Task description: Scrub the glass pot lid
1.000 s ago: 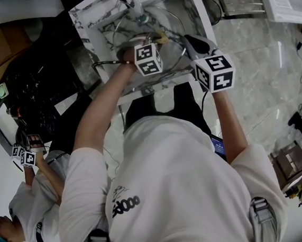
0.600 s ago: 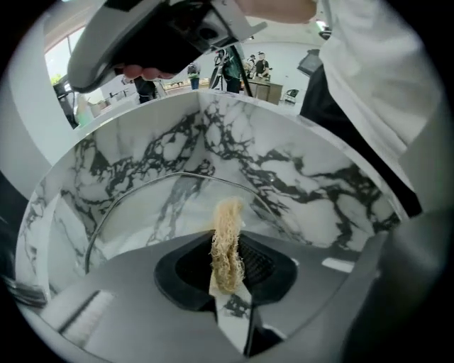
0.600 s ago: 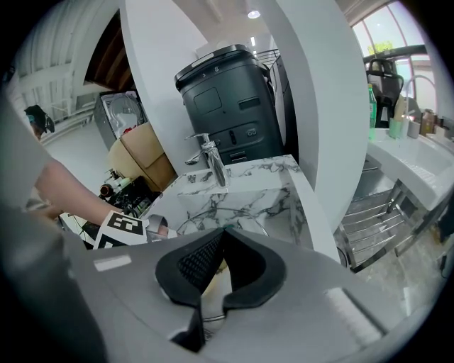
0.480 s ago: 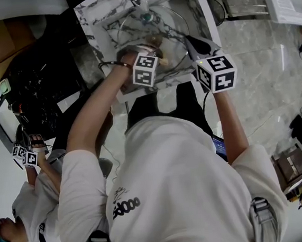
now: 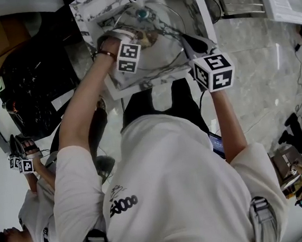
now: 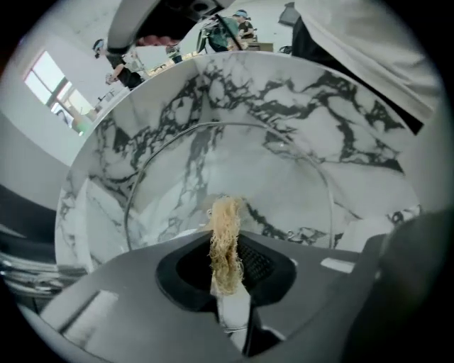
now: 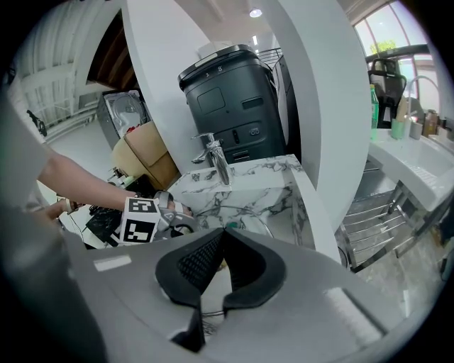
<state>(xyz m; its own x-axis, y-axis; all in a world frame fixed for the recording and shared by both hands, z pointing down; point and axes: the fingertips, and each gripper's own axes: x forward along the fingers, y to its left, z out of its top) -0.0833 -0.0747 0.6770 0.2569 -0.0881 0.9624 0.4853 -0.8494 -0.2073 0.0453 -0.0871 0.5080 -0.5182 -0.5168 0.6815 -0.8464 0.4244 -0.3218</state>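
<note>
Two grippers at one marble sink [image 6: 333, 127] with one tap [image 7: 216, 157]. Clenched in the left gripper [image 6: 227, 257], one straw-coloured scrubber [image 6: 225, 221], poking out just above the one glass lid [image 6: 241, 166] lying in the basin. On that lid's rim, the right gripper [image 7: 225, 234], jaws pinched together at the tips; off to the left, one other person [image 5: 30, 220].

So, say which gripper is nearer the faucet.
Left. The left gripper, clamping a scrub pad, is in the sink near the faucet; the right gripper grips the glass pot lid at its right rim, farther back.
</note>
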